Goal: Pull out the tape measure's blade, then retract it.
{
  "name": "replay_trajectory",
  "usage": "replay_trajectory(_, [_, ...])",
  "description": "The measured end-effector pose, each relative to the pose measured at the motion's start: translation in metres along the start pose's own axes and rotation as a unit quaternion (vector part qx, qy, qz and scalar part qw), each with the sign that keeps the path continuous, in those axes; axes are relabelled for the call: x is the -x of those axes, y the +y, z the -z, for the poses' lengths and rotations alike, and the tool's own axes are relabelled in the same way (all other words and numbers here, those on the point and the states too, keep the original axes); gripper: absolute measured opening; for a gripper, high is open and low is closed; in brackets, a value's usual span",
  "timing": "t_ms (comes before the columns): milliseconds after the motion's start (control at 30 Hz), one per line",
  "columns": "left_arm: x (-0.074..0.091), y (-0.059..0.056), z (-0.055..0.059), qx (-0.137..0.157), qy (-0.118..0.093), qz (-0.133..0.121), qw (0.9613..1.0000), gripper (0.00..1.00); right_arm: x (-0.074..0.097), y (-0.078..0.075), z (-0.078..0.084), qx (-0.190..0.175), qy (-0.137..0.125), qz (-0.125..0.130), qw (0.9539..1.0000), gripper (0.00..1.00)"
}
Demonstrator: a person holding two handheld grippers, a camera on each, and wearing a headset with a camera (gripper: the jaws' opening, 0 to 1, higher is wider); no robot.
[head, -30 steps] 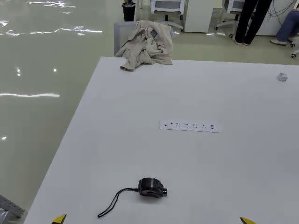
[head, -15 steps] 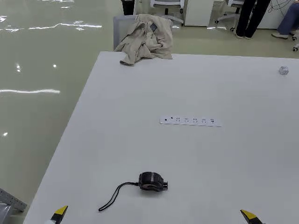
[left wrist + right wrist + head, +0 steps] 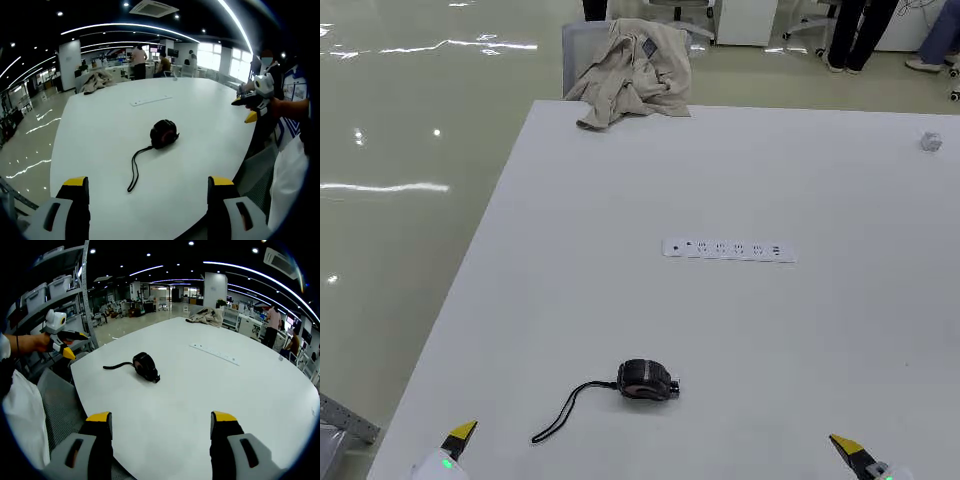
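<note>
Black and compact, the tape measure (image 3: pixel 646 380) sits near the front edge of the white desk (image 3: pixel 620 200). No blade shows outside its case, and nothing touches it. Its wrist strap (image 3: pixel 558 420) trails in a loose loop toward the near left corner.

The left gripper (image 3: pixel 147 181) hangs low off that corner, jaws spread wide and empty, aimed at the case. The right gripper (image 3: pixel 161 416) is also released and empty, off the near right side. They flank the tape measure, probably so one can pin the case while the other catches the hook. The case's mouth seems to face right, which would favour the right gripper for the pull.

Mid-desk lies a power strip (image 3: pixel 728 250), well apart. A beige jacket (image 3: pixel 632 70) is draped over a chair at the far edge.
</note>
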State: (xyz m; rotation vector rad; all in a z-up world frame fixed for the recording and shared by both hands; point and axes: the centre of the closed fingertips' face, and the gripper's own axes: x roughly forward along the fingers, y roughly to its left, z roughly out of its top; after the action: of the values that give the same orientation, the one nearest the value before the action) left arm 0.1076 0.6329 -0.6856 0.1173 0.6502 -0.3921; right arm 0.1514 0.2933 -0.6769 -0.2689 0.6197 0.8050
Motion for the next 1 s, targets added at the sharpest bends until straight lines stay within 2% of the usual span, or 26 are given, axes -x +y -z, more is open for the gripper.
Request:
replay_trajectory(233, [-0.011, 0.0, -0.006, -0.016, 0.001, 0.012, 0.9998, 0.96, -0.007, 0.001, -0.001, 0.014, 0.005, -0.01, 0.9998, 0.83])
replay_trajectory(433, [-0.024, -0.002, -0.017, -0.039, -0.005, 0.024, 0.999, 0.96, -0.014, 0.0, -0.002, 0.029, 0.012, -0.02, 0.9993, 0.83])
replay_trajectory(767, [-0.05, -0.011, -0.037, -0.077, -0.006, 0.052, 0.9956, 0.95, -0.032, 0.001, -0.004, 0.061, 0.027, -0.049, 0.9966, 0.83])
replay_trajectory(1000, [-0.067, -0.024, -0.048, -0.109, -0.004, 0.075, 0.9912, 0.92, -0.045, 0.005, -0.003, 0.086, 0.038, -0.068, 0.9932, 0.81])
